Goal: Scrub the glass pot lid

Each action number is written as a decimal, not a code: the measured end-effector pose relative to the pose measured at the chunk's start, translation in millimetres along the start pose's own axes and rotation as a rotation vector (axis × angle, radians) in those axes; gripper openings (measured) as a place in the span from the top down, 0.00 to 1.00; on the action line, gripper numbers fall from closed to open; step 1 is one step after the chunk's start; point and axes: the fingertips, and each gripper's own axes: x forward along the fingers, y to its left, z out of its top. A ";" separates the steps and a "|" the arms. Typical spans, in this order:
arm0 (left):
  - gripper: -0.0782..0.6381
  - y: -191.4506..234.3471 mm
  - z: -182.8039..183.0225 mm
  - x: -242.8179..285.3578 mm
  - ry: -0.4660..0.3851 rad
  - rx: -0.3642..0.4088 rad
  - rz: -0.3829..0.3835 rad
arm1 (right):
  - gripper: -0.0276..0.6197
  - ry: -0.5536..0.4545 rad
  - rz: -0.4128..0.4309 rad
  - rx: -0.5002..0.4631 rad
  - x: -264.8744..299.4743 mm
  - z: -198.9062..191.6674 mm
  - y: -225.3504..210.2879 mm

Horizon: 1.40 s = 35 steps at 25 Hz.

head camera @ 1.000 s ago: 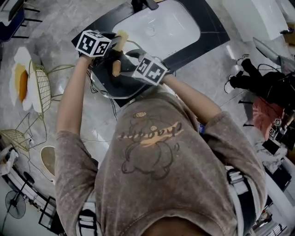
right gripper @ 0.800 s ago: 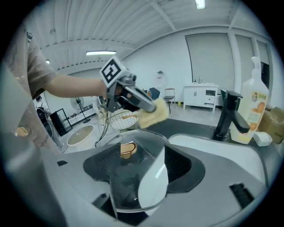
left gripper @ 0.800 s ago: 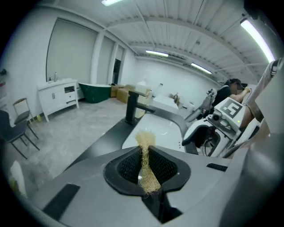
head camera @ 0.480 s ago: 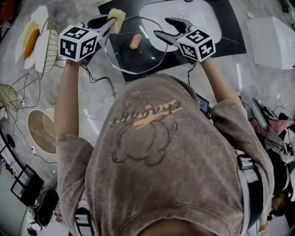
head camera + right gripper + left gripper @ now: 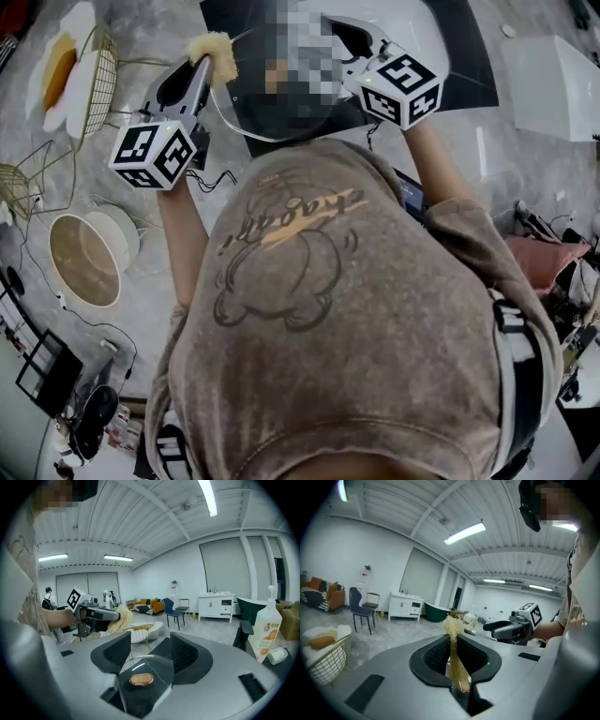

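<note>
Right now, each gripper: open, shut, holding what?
Left gripper: shut on the yellow scrubber.
Right gripper: jaws apart but closing, glass pot lid between them, not yet clamped.

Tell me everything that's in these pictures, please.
glass pot lid: one, clear with a copper-coloured knob, between the right gripper's jaws
scrubber: one, yellow, pinched in the left gripper
sink: one, white basin in a black surround, ahead of the person
wire basket: one, gold, floor at left
egg-shaped cushion: one, white and yellow, far left of the head view
round tub: one, white with tan inside, floor at left
bottle: one, white with orange label, at right in the right gripper view
chair: one, blue, background
left gripper: one, grey, shut on the scrubber
right gripper: one, grey, jaws closing, lid between them
person: one, grey-brown shirt, seen from above
</note>
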 end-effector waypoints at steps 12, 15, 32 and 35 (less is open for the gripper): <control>0.82 2.3 -2.7 5.1 -0.129 0.054 0.102 | 0.96 -0.111 -0.186 0.073 -3.5 -17.9 -8.4; 0.82 4.3 -14.4 9.9 -0.141 0.052 0.129 | 0.96 -0.108 -0.217 0.089 1.3 -33.0 -9.3; 0.82 3.9 -32.2 5.0 -0.146 -0.014 0.197 | 0.96 -0.144 -0.248 0.128 0.5 -40.8 -8.7; 0.82 3.1 -34.5 5.6 -0.142 -0.022 0.195 | 0.96 -0.144 -0.242 0.132 0.9 -41.9 -8.7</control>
